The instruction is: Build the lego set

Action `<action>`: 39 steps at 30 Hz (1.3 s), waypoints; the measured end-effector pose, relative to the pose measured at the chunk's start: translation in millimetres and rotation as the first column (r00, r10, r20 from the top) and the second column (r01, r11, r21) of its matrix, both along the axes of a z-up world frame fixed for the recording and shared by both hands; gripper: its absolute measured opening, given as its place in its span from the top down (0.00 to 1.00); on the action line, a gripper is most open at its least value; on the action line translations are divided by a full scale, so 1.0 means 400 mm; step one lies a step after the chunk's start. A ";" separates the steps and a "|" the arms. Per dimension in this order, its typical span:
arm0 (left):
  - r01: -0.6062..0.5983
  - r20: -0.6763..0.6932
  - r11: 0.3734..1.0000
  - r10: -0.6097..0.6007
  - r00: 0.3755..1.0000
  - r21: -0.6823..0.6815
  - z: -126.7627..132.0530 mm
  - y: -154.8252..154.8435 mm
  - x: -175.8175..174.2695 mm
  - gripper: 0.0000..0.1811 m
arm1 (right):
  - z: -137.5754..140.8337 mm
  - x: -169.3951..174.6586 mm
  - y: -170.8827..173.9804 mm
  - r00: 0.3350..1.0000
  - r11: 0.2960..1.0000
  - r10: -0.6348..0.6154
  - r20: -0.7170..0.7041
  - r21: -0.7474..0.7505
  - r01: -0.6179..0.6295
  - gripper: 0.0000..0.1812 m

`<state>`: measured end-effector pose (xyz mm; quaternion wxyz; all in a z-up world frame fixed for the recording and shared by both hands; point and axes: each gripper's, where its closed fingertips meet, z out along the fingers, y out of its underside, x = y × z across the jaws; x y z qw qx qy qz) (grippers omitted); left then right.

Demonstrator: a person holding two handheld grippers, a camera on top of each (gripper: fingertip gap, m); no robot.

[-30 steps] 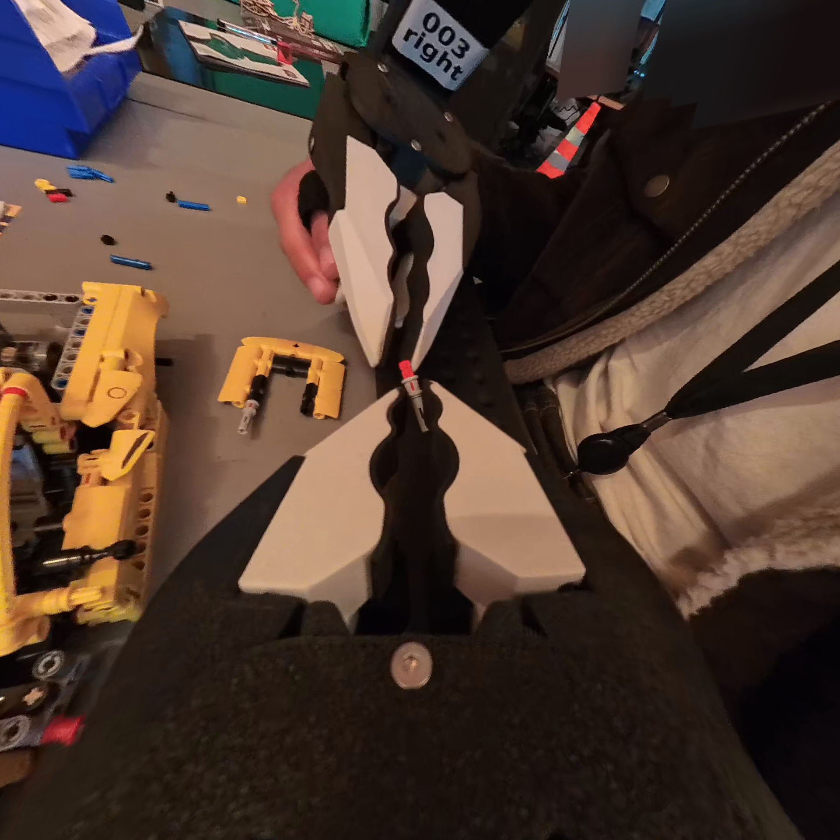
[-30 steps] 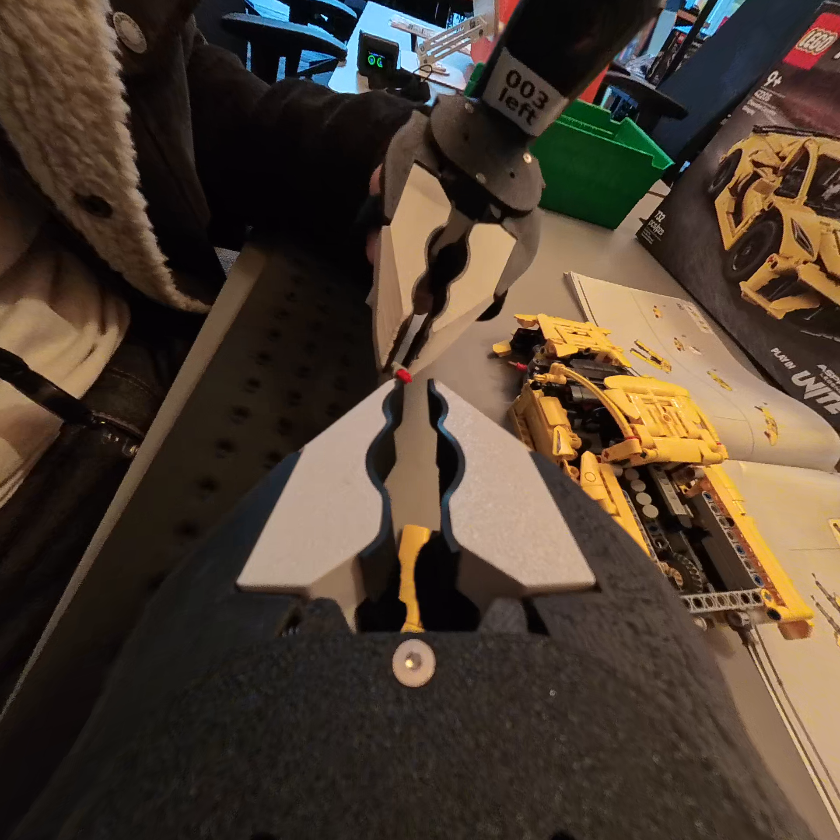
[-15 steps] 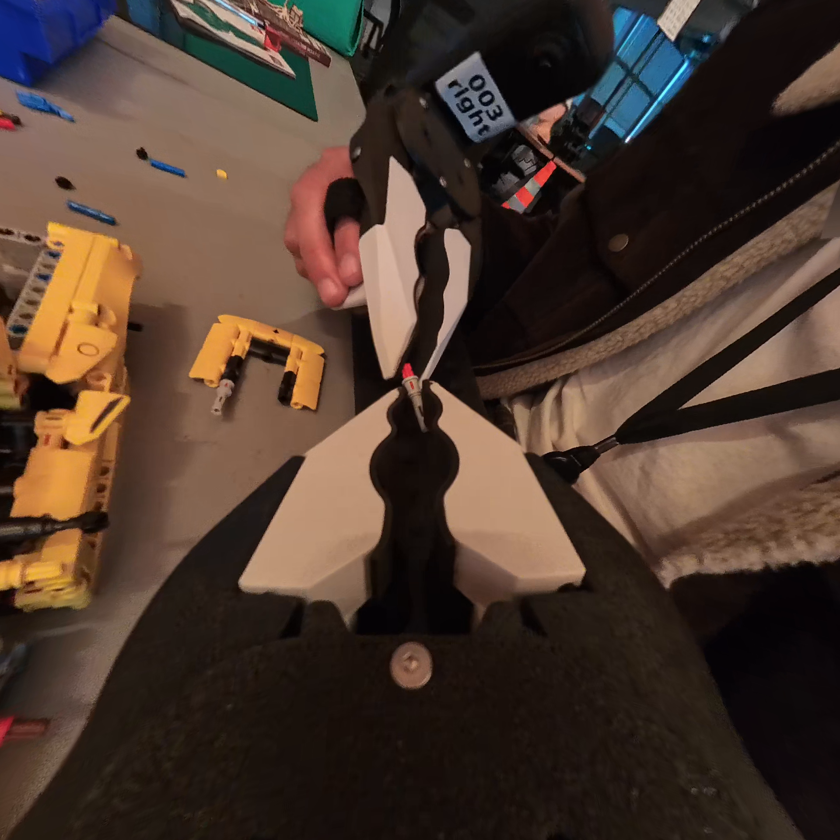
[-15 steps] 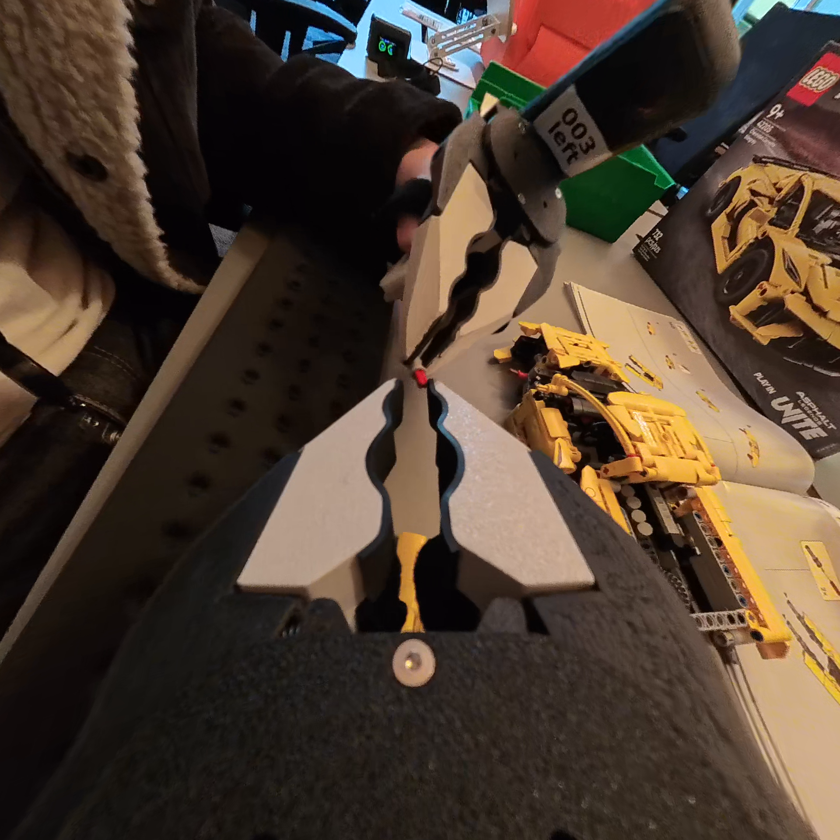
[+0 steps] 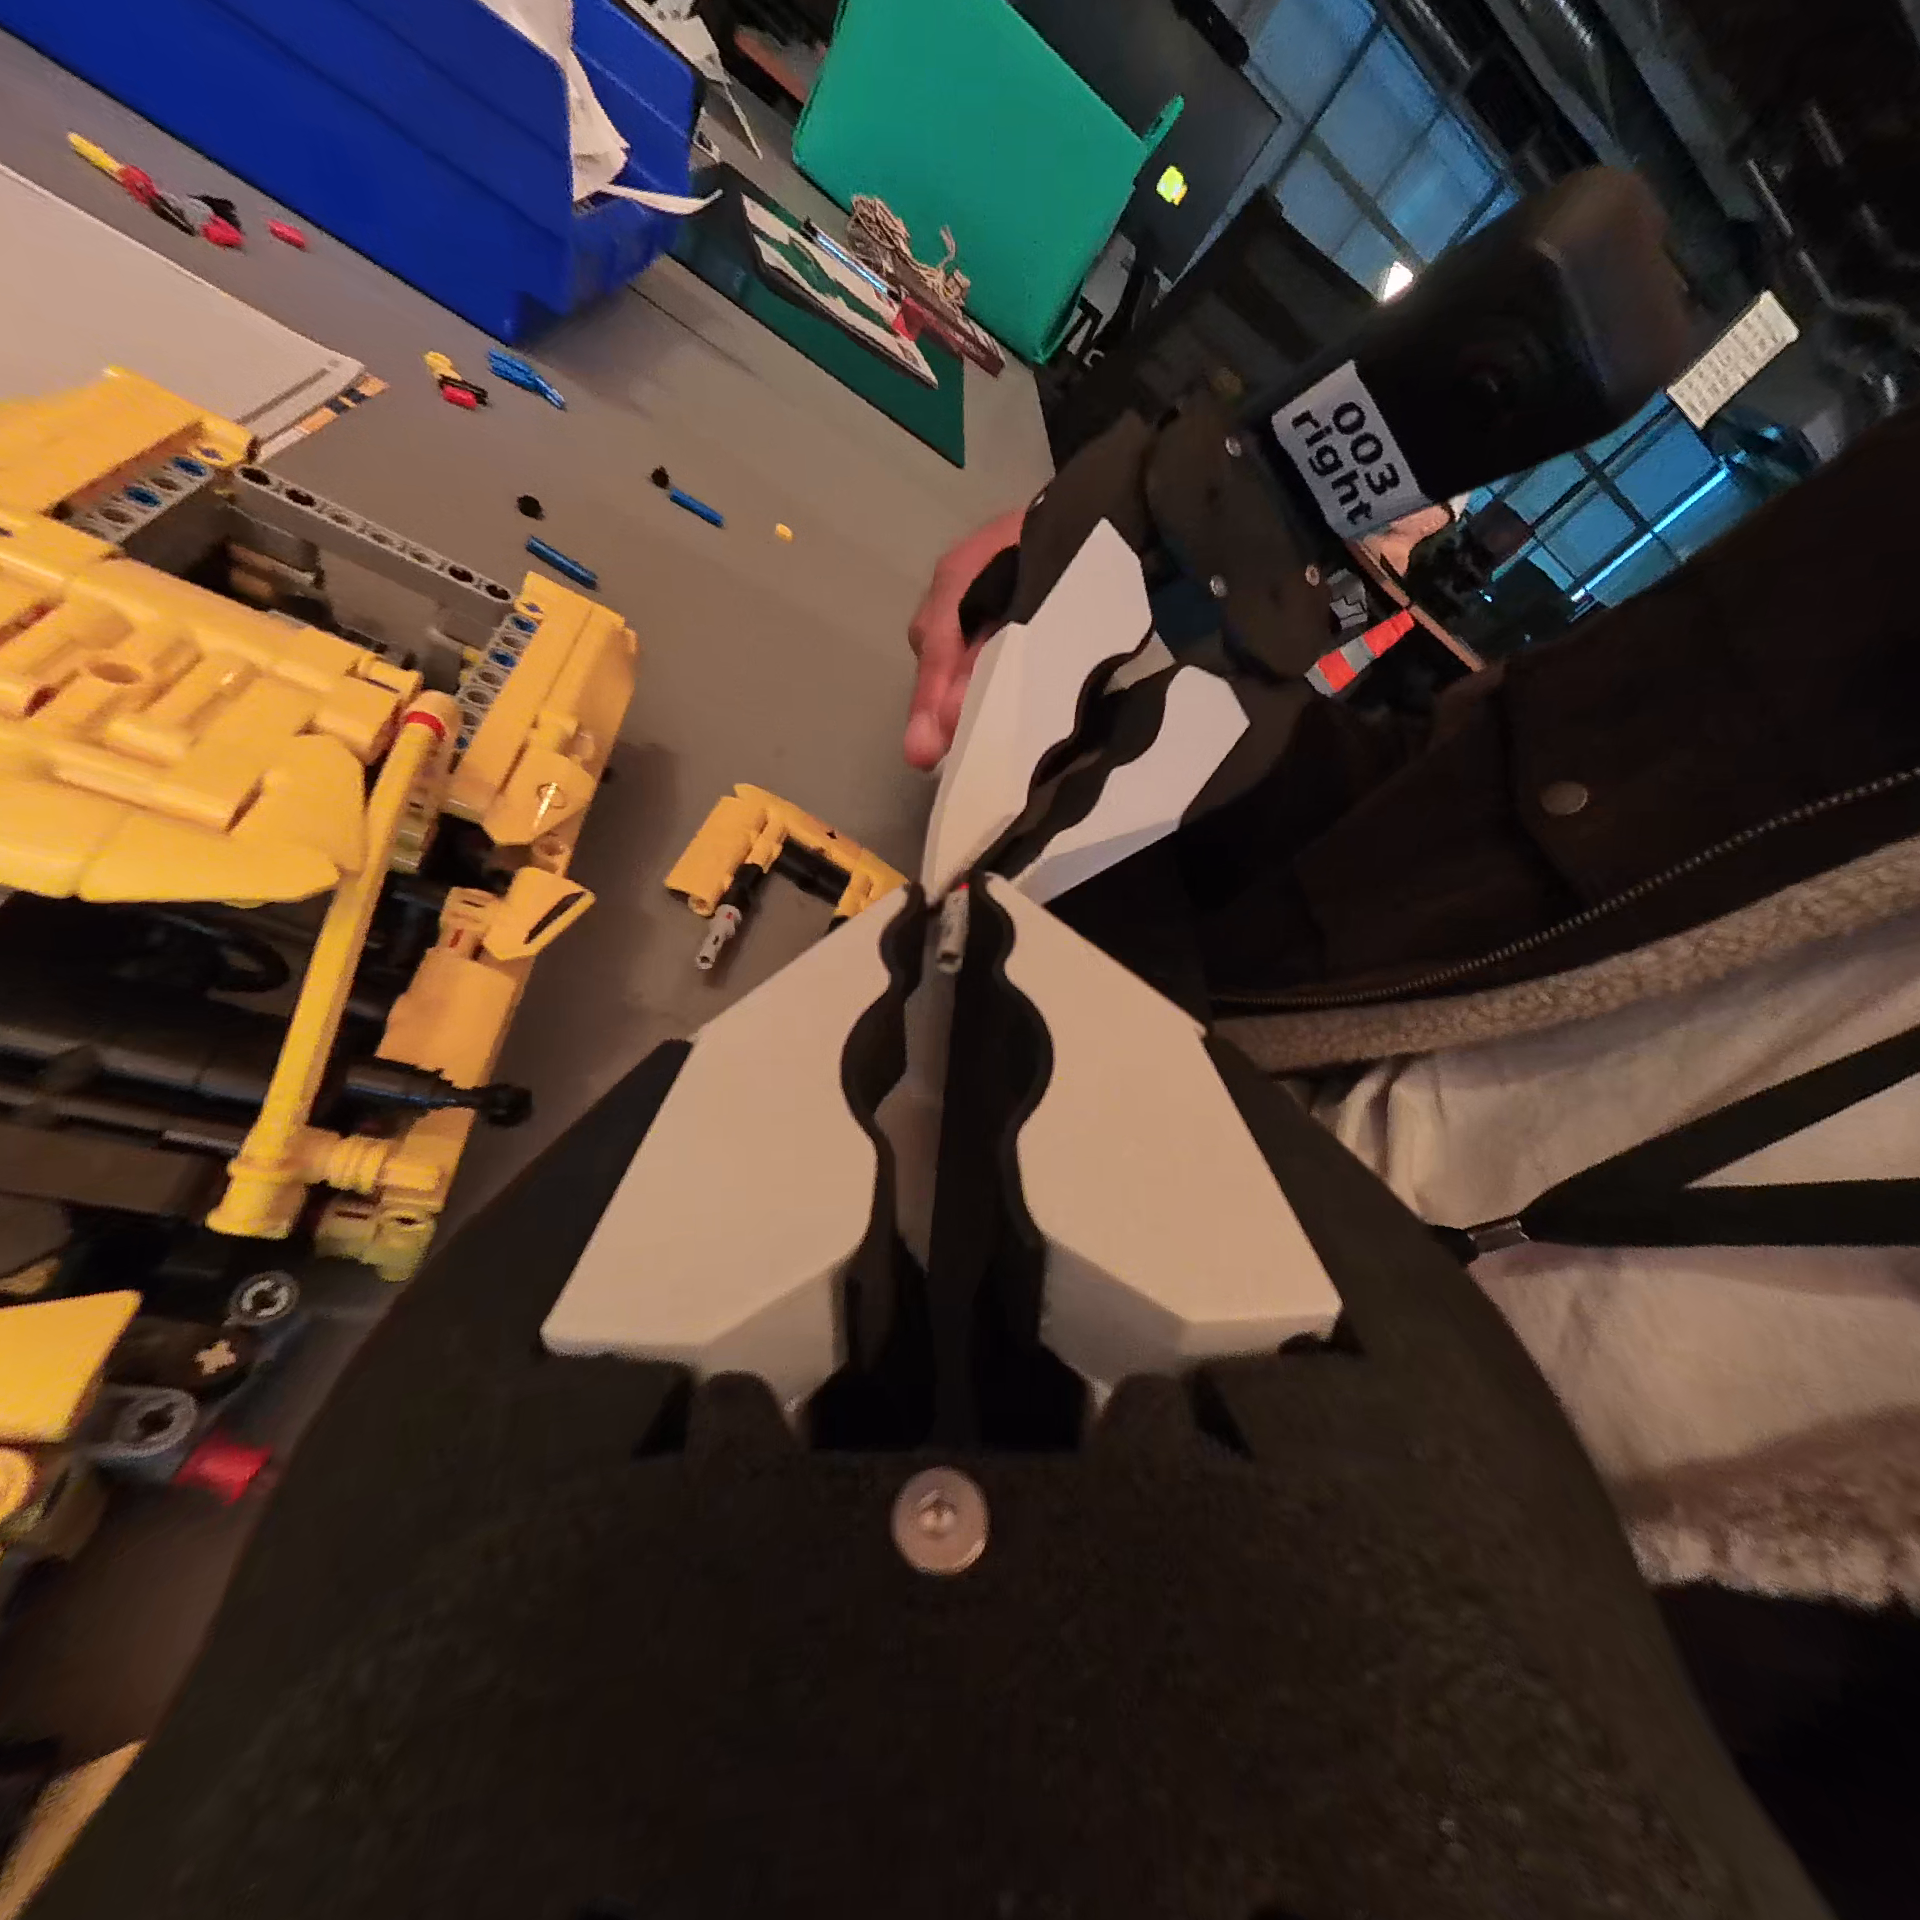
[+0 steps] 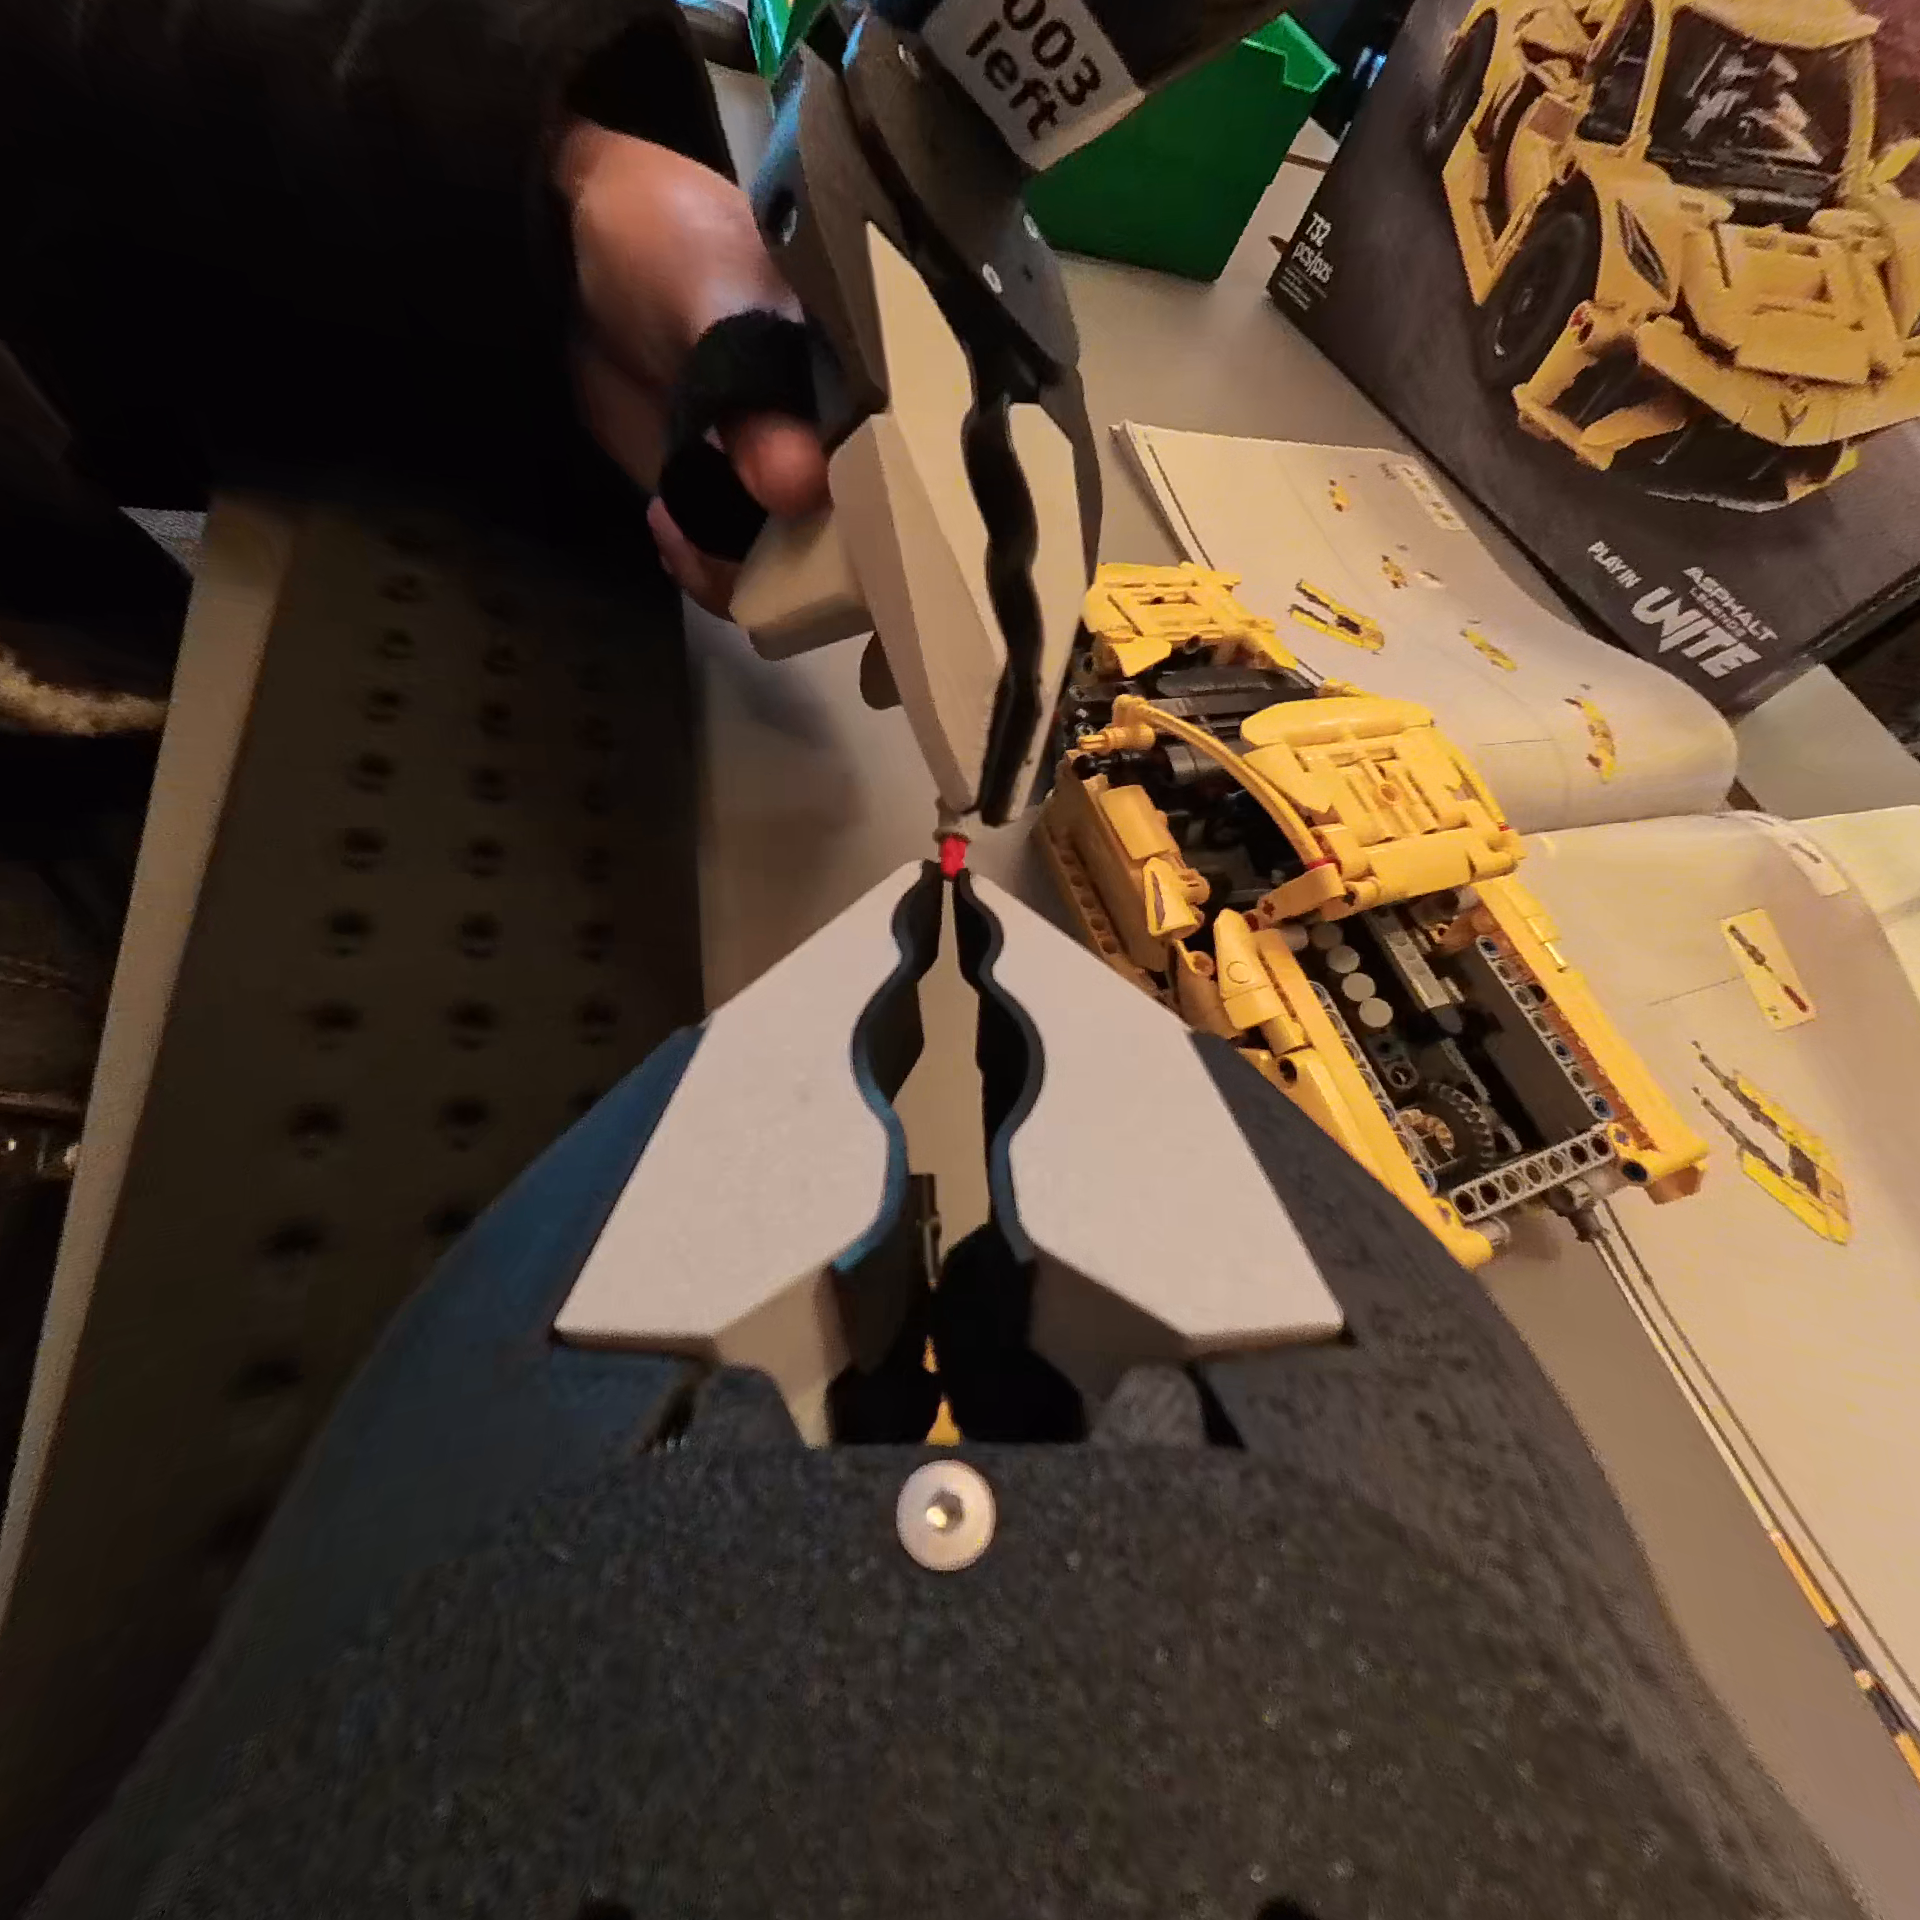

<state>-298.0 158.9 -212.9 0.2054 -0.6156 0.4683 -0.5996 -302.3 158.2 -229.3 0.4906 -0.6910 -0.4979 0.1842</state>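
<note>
Now both claws have closed in, pinching 1 small grey pin (image 5: 950, 928) with a red tip between them: left claw (image 5: 948, 902) grips the grey end, right claw (image 6: 948, 883) the red.

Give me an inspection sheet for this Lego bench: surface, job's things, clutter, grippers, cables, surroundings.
Surface: grey table, with open instruction booklet on it.
Job's things: part-built yellow car lies on the table; small yellow sub-assembly beside it; grey pin with red tip held in the air between both grippers.
Clutter: loose blue, red and black small parts scattered on the table.
Grippers: left gripper shut on the pin's grey end; right gripper closed on its red tip.
Cables: nothing seen.
Surroundings: set box, blue bin, green bin; a person sits at the table edge.
</note>
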 end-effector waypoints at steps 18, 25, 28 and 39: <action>0.013 -0.014 0.997 -0.012 1.000 0.076 -0.006 -0.013 0.005 0.96 | -0.003 0.005 0.000 1.000 1.000 -0.001 0.007 0.012 0.000 0.99; 0.017 -0.027 0.996 -0.014 1.000 0.084 -0.012 -0.015 0.004 0.96 | -0.003 0.006 0.002 1.000 1.000 -0.005 0.001 0.007 0.005 0.99; 0.019 -0.025 0.997 -0.018 1.000 0.080 -0.010 -0.016 0.004 0.96 | 0.002 0.005 0.003 1.000 1.000 -0.006 -0.010 0.004 0.006 0.99; 0.078 -0.125 0.951 -0.042 0.991 0.298 -0.057 -0.034 -0.006 0.97 | -0.098 0.090 -0.057 0.991 0.971 0.090 0.096 -0.228 -0.066 0.78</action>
